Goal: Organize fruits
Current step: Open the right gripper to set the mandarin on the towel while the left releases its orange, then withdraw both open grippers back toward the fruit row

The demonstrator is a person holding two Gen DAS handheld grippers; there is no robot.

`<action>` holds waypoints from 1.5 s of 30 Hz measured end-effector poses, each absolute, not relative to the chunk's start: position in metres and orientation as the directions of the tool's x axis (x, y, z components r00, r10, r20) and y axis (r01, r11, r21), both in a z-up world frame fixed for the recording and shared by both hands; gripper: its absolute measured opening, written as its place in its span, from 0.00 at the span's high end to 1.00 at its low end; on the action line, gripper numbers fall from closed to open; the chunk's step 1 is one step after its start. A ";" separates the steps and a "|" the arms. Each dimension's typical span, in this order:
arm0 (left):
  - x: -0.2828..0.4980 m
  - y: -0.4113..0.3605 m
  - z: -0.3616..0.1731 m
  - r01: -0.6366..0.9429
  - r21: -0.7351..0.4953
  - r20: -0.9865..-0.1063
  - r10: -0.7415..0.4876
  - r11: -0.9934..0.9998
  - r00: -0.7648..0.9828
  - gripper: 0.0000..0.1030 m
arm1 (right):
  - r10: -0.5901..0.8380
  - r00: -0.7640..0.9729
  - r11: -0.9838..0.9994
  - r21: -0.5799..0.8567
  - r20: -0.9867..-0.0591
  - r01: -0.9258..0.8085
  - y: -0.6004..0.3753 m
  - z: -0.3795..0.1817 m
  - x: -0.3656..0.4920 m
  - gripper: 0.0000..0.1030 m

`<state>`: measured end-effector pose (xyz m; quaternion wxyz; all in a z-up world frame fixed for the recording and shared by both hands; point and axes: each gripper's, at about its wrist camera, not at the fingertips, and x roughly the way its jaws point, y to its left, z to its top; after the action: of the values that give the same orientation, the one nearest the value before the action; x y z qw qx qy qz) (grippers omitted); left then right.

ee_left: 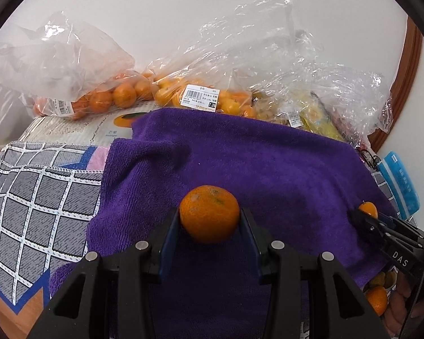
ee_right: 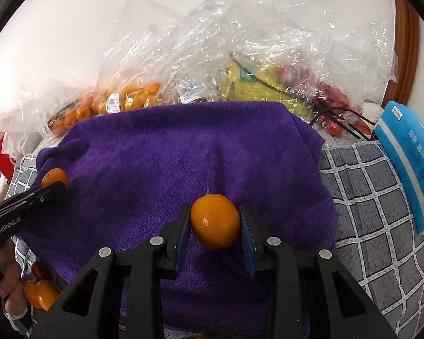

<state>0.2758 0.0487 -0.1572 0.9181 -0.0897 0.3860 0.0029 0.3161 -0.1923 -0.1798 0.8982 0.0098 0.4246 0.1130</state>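
Note:
My left gripper (ee_left: 210, 220) is shut on a dull orange mandarin (ee_left: 209, 217), held just over a purple towel (ee_left: 240, 158). My right gripper (ee_right: 214, 223) is shut on a smaller, glossy orange fruit (ee_right: 215, 220) over the same towel (ee_right: 169, 147). In the left wrist view the right gripper (ee_left: 364, 216) enters from the right with its fruit (ee_left: 368, 208). In the right wrist view the left gripper (ee_right: 55, 189) enters from the left with its mandarin (ee_right: 53, 176).
Clear plastic bags of oranges (ee_left: 110, 96), small orange fruits (ee_left: 206, 96) and yellow fruit (ee_right: 254, 84) and red fruit (ee_right: 333, 104) lie behind the towel against the wall. A checked grey cloth (ee_left: 34, 197) lies beneath. A blue packet (ee_right: 410, 163) sits right. Loose fruits (ee_right: 39, 293) lie near the front.

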 end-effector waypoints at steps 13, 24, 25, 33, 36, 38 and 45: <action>0.274 0.049 -0.155 -0.062 -0.186 -0.702 -0.088 0.981 0.706 0.49 | 0.226 0.634 0.972 0.127 -0.739 -0.199 -0.193 -0.173 0.311 0.54; 0.254 0.055 -0.124 -0.082 -0.210 -0.611 -0.065 0.974 0.789 0.41 | 0.196 0.740 0.979 0.082 -0.643 -0.189 -0.191 -0.135 0.282 0.35; 0.252 0.054 -0.120 -0.076 -0.210 -0.602 -0.067 0.975 0.796 0.41 | 0.196 0.743 0.979 0.083 -0.640 -0.187 -0.191 -0.130 0.278 0.35; 0.225 0.053 -0.084 -0.027 -0.253 -0.568 -0.126 0.967 0.814 0.41 | 0.138 0.759 0.984 0.000 -0.636 -0.179 -0.190 -0.099 0.240 0.35; 0.210 0.057 -0.080 -0.028 -0.270 -0.566 -0.135 0.962 0.813 0.41 | 0.140 0.766 0.986 0.019 -0.627 -0.165 -0.196 -0.093 0.222 0.35; 0.201 0.057 -0.080 -0.042 -0.262 -0.572 -0.120 0.964 0.811 0.41 | 0.144 0.770 0.988 0.041 -0.622 -0.152 -0.201 -0.090 0.211 0.35; 0.162 0.060 -0.082 -0.074 -0.244 -0.586 -0.086 0.967 0.806 0.41 | 0.203 0.739 0.979 0.106 -0.643 -0.176 -0.209 -0.085 0.176 0.35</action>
<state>0.1622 0.0599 -0.0820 0.9415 -0.1286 0.3116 -0.0033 0.1764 -0.2089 -0.0853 0.9321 0.0191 0.3470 0.1017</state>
